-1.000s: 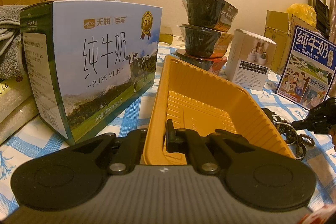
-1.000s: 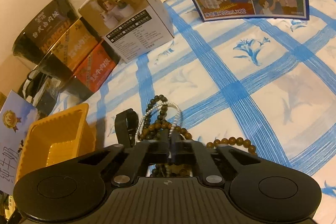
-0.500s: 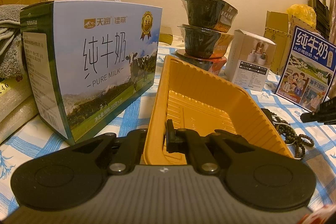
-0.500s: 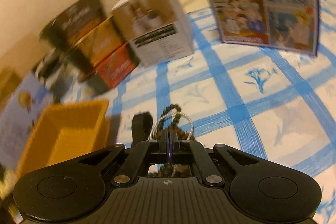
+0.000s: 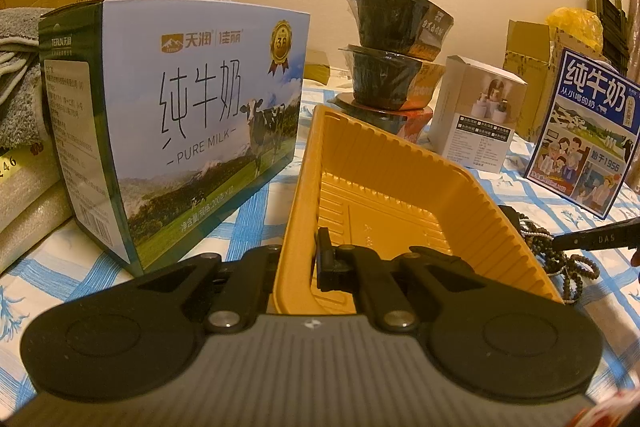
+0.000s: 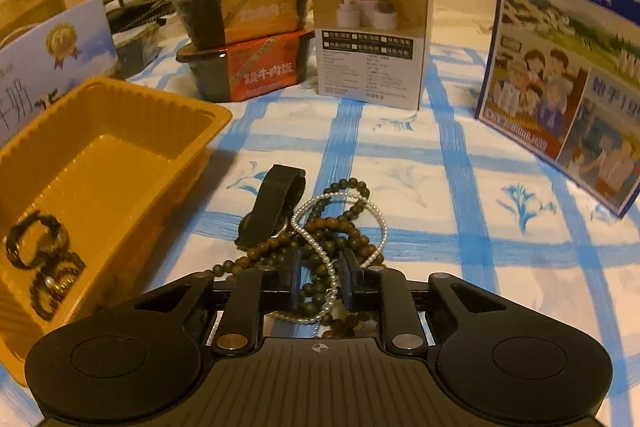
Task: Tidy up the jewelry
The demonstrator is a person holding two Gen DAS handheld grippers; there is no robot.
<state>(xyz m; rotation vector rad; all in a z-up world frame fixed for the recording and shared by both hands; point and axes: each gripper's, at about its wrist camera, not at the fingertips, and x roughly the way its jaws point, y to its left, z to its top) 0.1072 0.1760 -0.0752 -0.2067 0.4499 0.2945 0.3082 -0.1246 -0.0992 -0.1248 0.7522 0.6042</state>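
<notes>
Our left gripper (image 5: pixel 298 263) clamps the yellow tray's (image 5: pixel 492 203) near rim. Right gripper (image 6: pixel 320 279) angles down, fingers (image 6: pixel 294 277) opening around the bead pile (image 6: pixel 320 247); bare table (image 6: pixel 432 187) beyond.

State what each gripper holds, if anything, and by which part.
The left gripper is shut on the yellow tray, pinching its near rim. The right gripper holds nothing firmly: its fingers are opening, with the bead strands between them.

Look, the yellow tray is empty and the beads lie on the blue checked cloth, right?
Not quite. The tray is not empty: the right wrist view shows dark rings in its near corner. The beads do lie on the blue checked cloth.
</notes>
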